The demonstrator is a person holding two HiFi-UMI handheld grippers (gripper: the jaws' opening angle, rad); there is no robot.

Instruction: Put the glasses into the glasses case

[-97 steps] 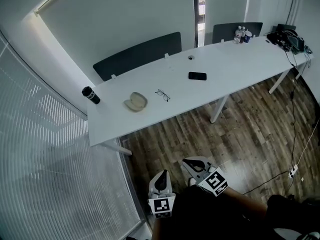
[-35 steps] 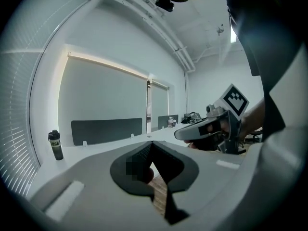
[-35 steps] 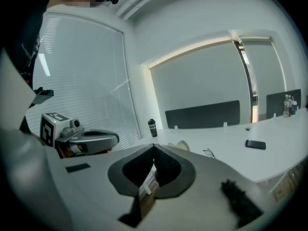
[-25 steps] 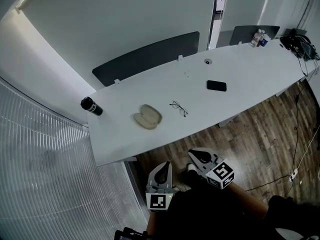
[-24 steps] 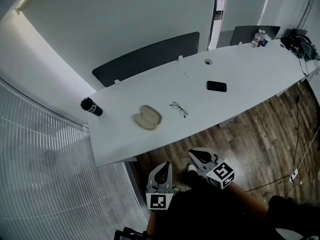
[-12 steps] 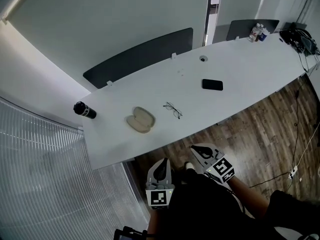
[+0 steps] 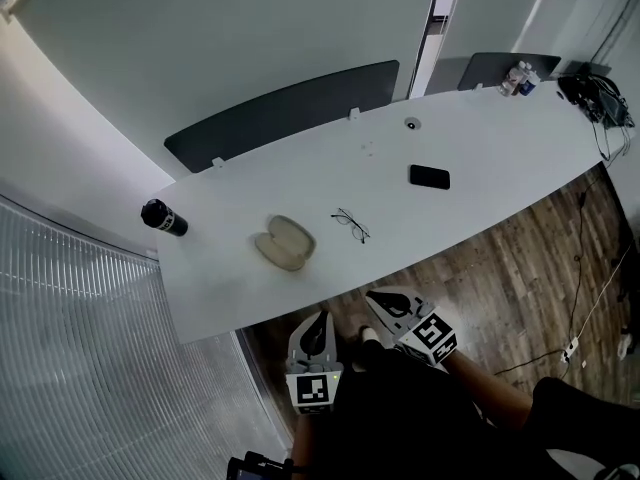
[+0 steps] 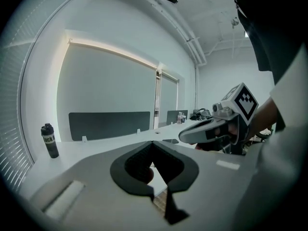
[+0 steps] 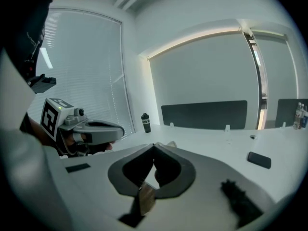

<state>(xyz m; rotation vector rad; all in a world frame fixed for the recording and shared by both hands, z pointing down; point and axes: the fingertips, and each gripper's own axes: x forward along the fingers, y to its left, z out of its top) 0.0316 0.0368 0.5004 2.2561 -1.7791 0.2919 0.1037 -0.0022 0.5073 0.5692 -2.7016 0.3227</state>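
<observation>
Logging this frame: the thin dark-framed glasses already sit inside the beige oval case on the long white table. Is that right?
Not inside. In the head view the thin dark-framed glasses lie on the long white table, apart from the beige oval case, to its right.

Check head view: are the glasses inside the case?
No, the glasses lie on the table beside the glasses case, apart from it.
</observation>
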